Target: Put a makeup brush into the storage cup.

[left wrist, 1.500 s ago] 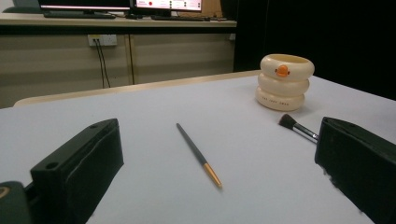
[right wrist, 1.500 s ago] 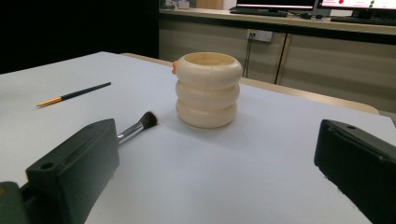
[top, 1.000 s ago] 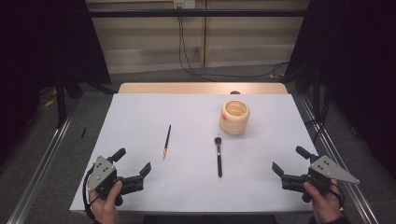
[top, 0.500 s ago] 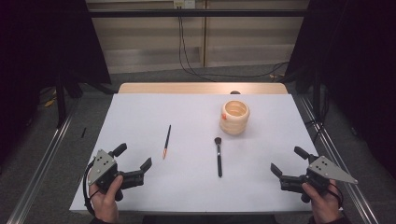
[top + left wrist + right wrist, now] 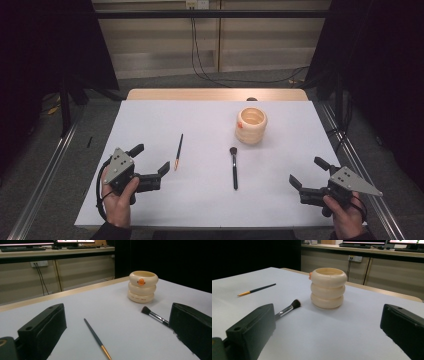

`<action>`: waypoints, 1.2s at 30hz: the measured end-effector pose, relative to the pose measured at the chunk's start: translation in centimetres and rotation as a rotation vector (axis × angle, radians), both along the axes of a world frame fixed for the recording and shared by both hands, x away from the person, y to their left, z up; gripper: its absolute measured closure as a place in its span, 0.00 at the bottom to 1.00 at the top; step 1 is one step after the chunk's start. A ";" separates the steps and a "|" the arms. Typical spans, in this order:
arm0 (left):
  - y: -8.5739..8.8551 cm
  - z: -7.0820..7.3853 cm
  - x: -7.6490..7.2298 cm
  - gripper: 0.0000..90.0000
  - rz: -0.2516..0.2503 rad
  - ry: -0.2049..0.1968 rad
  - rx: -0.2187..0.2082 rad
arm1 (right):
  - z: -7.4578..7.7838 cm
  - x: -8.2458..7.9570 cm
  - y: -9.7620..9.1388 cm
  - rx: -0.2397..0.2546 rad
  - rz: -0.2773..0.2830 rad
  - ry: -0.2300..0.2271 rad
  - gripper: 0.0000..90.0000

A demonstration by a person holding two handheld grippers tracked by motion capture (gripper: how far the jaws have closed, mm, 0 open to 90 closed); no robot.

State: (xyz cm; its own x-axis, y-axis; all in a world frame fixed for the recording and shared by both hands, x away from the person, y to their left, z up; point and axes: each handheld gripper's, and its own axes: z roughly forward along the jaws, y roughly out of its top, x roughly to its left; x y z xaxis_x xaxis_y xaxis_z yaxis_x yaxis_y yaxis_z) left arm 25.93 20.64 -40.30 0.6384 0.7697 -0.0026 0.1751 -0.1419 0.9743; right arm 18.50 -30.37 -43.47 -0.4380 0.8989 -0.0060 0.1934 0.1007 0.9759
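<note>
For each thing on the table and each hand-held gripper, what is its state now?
Left hand-held gripper: open, holds nothing.
Right hand-held gripper: open, holds nothing.
Thin paintbrush: lies flat on the table, untouched.
Makeup brush: lies flat, untouched.
Ringed cream cup: upright; inside not visible.

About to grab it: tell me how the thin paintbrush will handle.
The thin paintbrush lies flat on the white table; its slim round handle probably rolls if nudged. It looks stiff and light. Lying so low, it may slip from the left gripper.
</note>
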 end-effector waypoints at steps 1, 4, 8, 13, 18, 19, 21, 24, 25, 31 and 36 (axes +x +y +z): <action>-0.1 0.1 0.2 0.01 0.004 0.005 -0.002 | 0.0 0.0 0.0 0.001 -0.001 0.001 0.00; -0.2 0.2 0.5 0.01 -0.004 0.004 -0.005 | 0.0 0.0 -0.1 -0.002 0.005 0.005 0.00; -0.5 0.6 1.5 0.01 0.005 -0.003 -0.007 | 0.0 0.1 0.0 0.002 0.003 0.002 0.00; -0.5 0.8 2.9 0.01 0.025 -0.013 0.000 | 0.0 0.1 0.0 0.001 0.004 0.006 0.00; -1.0 1.5 4.2 0.01 0.024 -0.010 -0.004 | 0.0 0.0 0.0 0.000 0.003 0.005 0.00; -1.1 1.7 4.5 0.01 0.005 0.007 -0.001 | 0.0 0.0 0.0 0.004 0.001 0.003 0.00; -1.3 1.9 5.0 0.01 -0.027 0.006 -0.003 | 0.0 0.0 0.0 0.005 -0.005 0.005 0.00; -1.7 2.2 5.6 0.01 -0.030 0.028 -0.019 | 0.0 0.0 0.0 0.006 -0.003 0.005 0.00; -1.7 2.4 5.8 0.01 -0.029 0.024 -0.006 | 0.0 0.0 0.0 0.005 -0.002 0.004 0.00; -1.8 3.6 7.3 0.01 -0.003 0.036 -0.022 | 0.0 0.0 0.0 0.005 -0.004 0.000 0.00; -2.3 3.9 8.2 0.01 0.009 0.024 -0.008 | 0.0 0.0 0.0 0.006 -0.003 0.002 0.00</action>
